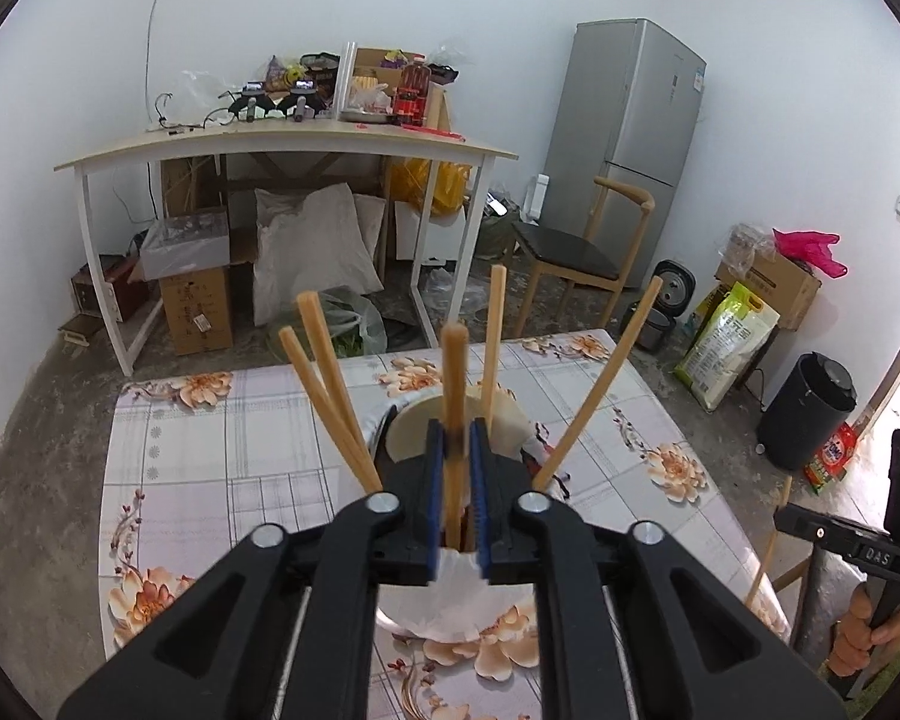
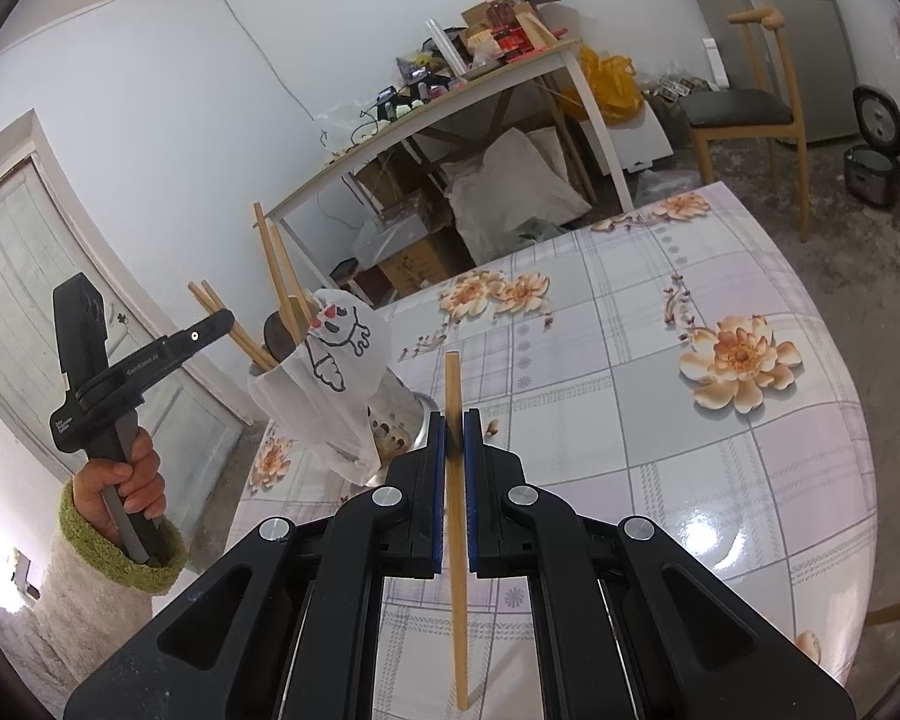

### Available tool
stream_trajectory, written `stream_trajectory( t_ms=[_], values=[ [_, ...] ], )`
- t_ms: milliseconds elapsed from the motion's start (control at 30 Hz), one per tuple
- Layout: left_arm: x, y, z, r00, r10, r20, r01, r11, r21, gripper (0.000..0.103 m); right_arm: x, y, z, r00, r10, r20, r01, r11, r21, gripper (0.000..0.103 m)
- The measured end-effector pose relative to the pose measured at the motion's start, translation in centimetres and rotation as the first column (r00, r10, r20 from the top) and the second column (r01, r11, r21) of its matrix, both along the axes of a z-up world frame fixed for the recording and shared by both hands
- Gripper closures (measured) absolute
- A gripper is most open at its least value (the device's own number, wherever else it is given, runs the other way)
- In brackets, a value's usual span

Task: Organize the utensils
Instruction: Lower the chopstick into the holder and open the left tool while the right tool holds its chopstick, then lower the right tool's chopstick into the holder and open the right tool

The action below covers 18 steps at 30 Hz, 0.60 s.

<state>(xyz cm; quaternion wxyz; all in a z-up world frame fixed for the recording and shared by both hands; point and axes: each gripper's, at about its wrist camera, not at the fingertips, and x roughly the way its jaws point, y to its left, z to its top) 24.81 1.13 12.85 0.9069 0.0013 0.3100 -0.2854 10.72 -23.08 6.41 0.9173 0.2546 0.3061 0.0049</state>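
Observation:
A white utensil holder (image 1: pixel 411 429) with a cartoon drawing (image 2: pixel 330 360) stands on the flowered table. Several wooden chopsticks (image 1: pixel 330 384) lean out of it. My left gripper (image 1: pixel 455 438) hangs right over the holder, with one upright chopstick (image 1: pixel 453 360) between its blue pads; thin gaps show on both sides, so the pads do not press it. In the right wrist view that gripper (image 2: pixel 222 321) sits at the chopstick tops, held by a hand. My right gripper (image 2: pixel 455 435) is above the table, shut on a single chopstick (image 2: pixel 452 384) that runs through its jaws.
The flowered tablecloth (image 2: pixel 660 420) spreads to the right of the holder. A shiny metal vessel (image 2: pixel 420 414) stands just behind the holder. Beyond the table are a cluttered desk (image 1: pixel 282 144), a chair (image 1: pixel 576 252) and a fridge (image 1: pixel 630 120).

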Motion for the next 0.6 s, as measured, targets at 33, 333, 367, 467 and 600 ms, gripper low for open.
stream_trajectory(
  t_ms=[33, 333, 367, 467, 600],
  values=[
    [-0.2, 0.1, 0.1, 1.000, -0.001, 0.003, 0.001, 1.000, -0.002, 0.076, 0.0, 0.0, 0.2, 1.000, 0.002, 0.003, -0.002, 1.000, -0.005, 0.099],
    [-3.9, 2.3, 0.9, 0.998, 0.001, 0.055, 0.001, 0.999, -0.038, 0.035, 0.6, 1.2, 4.9, 0.994, 0.057, 0.098, -0.052, 0.997, -0.059, 0.099],
    [-4.4, 2.7, 1.0, 0.998, 0.004, 0.060, -0.001, 0.999, -0.042, 0.031, 0.7, 1.4, 5.7, 0.991, 0.066, 0.116, -0.059, 0.996, -0.066, 0.099],
    [-5.9, 3.8, 0.8, 0.998, 0.013, 0.063, -0.010, 0.999, -0.053, 0.026, 1.3, 1.8, 8.9, 0.977, 0.107, 0.184, -0.093, 0.992, -0.086, 0.099],
    [-7.2, 5.3, -0.3, 0.999, 0.028, 0.026, -0.027, 0.998, -0.051, 0.021, 2.0, 2.3, 13.1, 0.946, 0.176, 0.274, -0.154, 0.983, -0.100, 0.099]
  ],
)
